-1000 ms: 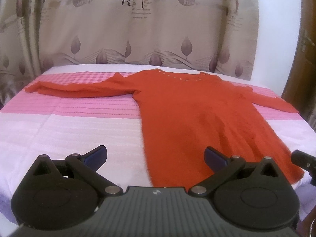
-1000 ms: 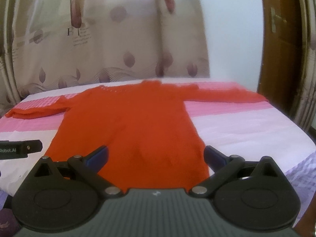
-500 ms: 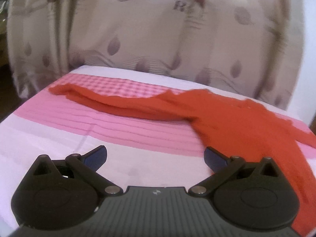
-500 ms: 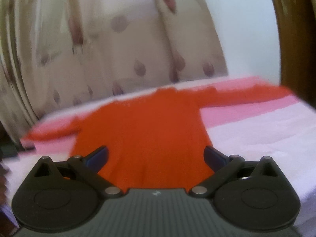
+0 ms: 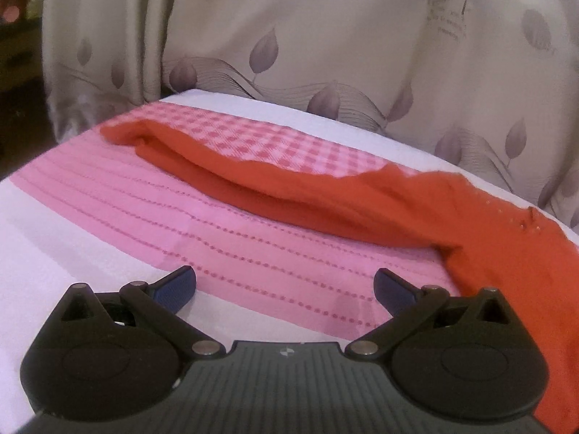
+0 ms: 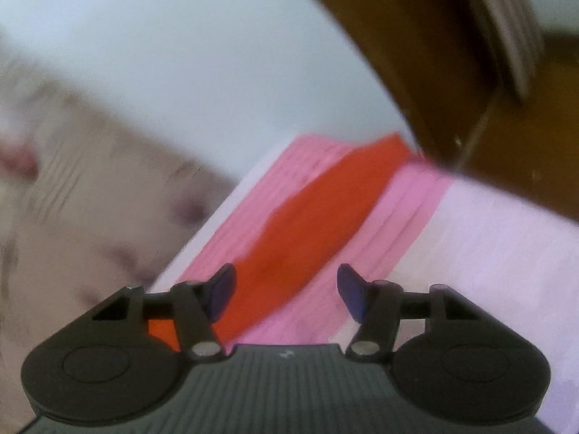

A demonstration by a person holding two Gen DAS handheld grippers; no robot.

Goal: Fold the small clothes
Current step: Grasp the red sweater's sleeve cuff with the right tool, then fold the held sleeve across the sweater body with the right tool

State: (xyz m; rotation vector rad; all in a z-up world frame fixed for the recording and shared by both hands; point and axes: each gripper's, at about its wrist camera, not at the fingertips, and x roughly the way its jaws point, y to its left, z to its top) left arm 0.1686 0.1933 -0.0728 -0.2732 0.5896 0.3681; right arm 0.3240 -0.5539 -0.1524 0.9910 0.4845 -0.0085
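Note:
A red long-sleeved sweater point(image 5: 470, 224) lies flat on the pink and white bedspread point(image 5: 108, 195). In the left wrist view its left sleeve point(image 5: 224, 177) stretches away toward the far left corner. My left gripper point(image 5: 284, 284) hovers open over the pink stripes, short of that sleeve, with nothing between its fingers. The right wrist view is tilted and blurred; the other sleeve point(image 6: 325, 202) runs up the picture. My right gripper point(image 6: 286, 291) is above that sleeve, its jaws closing, and they hold nothing.
A beige curtain point(image 5: 325, 36) with leaf print hangs behind the bed. A white wall point(image 6: 181, 54) and a brown wooden door point(image 6: 434, 65) stand beyond the bed's right end. The bedspread's white edge point(image 6: 506, 253) lies right of the sleeve.
Both grippers swung apart from the sweater's hem, the left toward the left sleeve, the right toward the right sleeve. The right one rolled sharply and its jaws narrowed.

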